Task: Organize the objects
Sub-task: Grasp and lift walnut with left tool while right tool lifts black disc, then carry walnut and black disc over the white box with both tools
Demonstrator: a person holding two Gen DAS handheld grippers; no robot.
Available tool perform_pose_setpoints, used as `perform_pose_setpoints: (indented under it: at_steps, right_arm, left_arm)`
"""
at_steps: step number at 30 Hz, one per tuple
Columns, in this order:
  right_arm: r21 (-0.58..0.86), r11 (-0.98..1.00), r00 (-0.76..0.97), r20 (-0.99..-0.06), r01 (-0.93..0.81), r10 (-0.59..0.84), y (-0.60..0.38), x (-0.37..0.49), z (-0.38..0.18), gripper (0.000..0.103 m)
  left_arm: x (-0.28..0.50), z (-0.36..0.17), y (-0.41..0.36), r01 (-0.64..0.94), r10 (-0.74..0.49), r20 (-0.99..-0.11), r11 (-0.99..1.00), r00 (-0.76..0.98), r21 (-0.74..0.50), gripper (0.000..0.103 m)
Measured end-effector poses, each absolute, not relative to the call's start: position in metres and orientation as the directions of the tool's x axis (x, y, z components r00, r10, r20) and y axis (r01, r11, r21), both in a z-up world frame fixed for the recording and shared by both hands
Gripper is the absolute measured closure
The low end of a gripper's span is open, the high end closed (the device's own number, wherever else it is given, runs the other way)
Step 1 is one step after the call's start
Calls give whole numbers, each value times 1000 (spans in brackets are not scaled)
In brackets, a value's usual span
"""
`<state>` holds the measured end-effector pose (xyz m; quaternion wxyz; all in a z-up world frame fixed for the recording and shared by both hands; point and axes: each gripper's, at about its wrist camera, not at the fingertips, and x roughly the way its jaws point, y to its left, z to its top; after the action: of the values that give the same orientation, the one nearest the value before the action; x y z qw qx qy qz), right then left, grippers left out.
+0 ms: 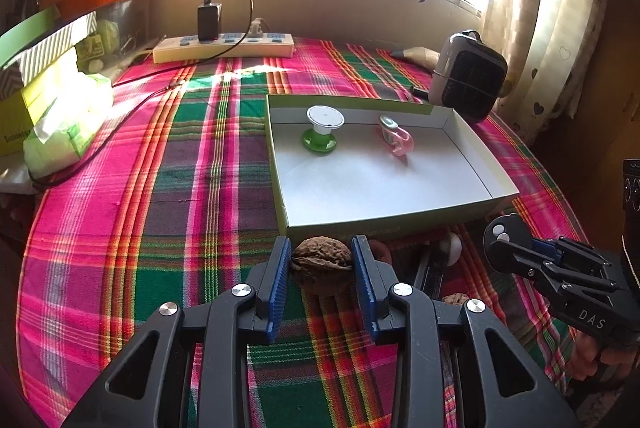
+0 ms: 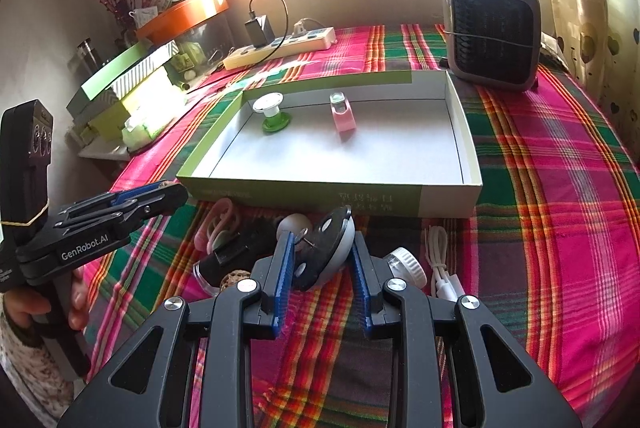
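Note:
My left gripper is shut on a brown walnut, held just in front of the near wall of the open cardboard box. Inside the box stand a green-and-white spool-shaped object and a pink clip. My right gripper is shut on a black-and-white disc-shaped object, in front of the box. The left gripper also shows in the right wrist view, side on.
On the plaid cloth before the box lie a pink ring, a black object, a second walnut, a white cap and a white cable. A small heater, a power strip and stacked boxes stand behind.

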<state>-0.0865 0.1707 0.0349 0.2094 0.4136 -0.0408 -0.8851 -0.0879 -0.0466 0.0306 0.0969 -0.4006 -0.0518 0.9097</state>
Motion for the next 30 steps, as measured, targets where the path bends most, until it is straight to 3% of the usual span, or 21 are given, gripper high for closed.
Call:
perform_pose_setpoints:
  at_steps: [30]
  right_arm:
    - [215, -920, -585, -718, 329, -377, 176, -188, 51, 75]
  left_arm:
    - [-160, 37, -31, -157, 220, -731, -975, -646, -155, 74]
